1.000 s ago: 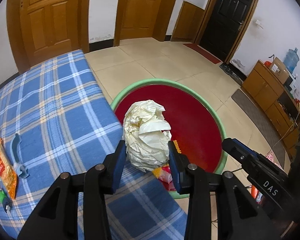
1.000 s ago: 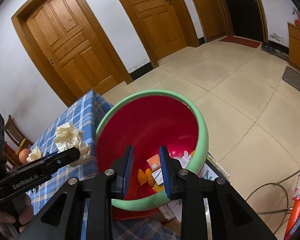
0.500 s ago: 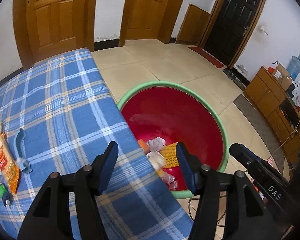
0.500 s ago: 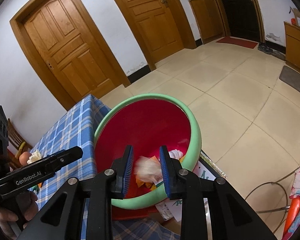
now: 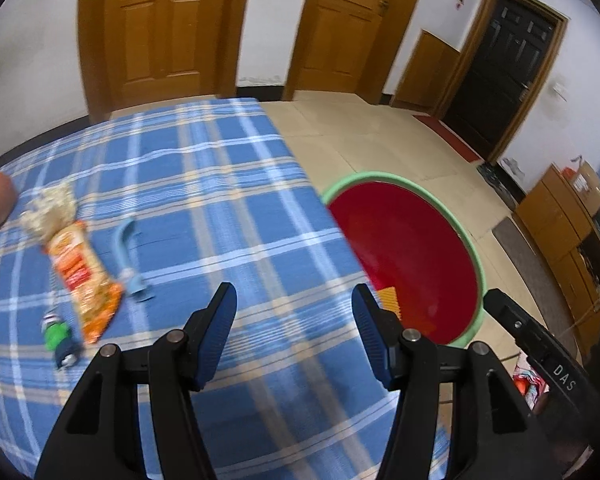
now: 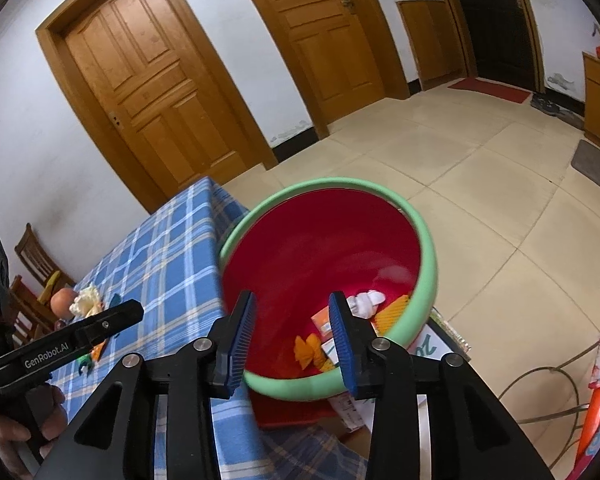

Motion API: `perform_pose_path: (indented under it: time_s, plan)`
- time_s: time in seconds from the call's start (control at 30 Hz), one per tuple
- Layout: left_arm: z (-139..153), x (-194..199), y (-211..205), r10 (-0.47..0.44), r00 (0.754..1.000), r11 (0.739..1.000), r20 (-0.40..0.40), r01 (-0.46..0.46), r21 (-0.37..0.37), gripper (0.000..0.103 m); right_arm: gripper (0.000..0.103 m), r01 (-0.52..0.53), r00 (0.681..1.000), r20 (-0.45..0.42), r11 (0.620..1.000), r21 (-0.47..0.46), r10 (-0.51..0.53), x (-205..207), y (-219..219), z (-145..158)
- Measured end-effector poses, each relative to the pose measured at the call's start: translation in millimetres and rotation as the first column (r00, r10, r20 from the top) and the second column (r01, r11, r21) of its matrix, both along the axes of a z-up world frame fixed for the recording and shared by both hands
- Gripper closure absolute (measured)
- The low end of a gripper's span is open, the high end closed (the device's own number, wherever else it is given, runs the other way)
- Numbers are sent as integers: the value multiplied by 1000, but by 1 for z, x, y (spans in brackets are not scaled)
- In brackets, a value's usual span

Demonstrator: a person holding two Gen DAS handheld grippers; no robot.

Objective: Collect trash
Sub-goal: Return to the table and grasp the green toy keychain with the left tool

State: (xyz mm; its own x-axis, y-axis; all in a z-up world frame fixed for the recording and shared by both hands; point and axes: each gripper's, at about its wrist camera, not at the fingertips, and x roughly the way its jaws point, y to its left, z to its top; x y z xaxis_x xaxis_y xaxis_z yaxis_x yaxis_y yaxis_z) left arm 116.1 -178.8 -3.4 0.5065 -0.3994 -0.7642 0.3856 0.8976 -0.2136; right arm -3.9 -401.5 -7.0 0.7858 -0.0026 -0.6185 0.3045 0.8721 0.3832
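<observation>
While "GenRobot.AI" shows on my left tongs (image 5: pixel 294 334), they hang apart and empty over the checked bench (image 5: pixel 228 216). My right tongs (image 6: pixel 293 338), marked "DAS", have just been opening, empty, above the red tub (image 6: pixel 428 272) holding crumpled trash (image 6: pixel 364 304).

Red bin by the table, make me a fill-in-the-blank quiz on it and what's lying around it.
1. The red bin has a ____ rim.
2. The tablecloth is blue ____.
3. The orange snack wrapper lies on the ____.
4. Between the left gripper fingers there is ____.

Answers: green; plaid; table; nothing
</observation>
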Motion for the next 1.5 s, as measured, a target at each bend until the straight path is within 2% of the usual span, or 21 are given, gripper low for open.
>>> perform_pose_path:
  time_s: [0.47,0.6,1.03,1.17,1.3,1.37,1.5]
  plan:
    - [0,-6,74,163,986,986,30,-164,32,43,57,-80,997,1,997,-11,80,5,38,4]
    - [-4,-8,94,209,977,976,33,-211,51,43,53,-95,995,-2,995,-15,95,7,47,4]
    - [-26,0,139,325,946,940,24,-325,106,44,52,-153,988,-30,988,-14,152,20,71,-4]
    - [-36,5,143,327,945,939,2,-325,111,58,52,-164,986,-41,986,-15,163,24,76,-7]
    - [-42,7,143,316,949,945,-12,-313,90,62,52,-175,983,-49,984,-22,174,27,81,-7]
    - [-43,7,142,304,953,950,-16,-302,83,68,52,-182,982,-52,983,-27,180,29,84,-7]
    - [-44,6,142,286,958,956,-18,-284,68,69,52,-200,979,-55,979,-41,198,33,92,-4]
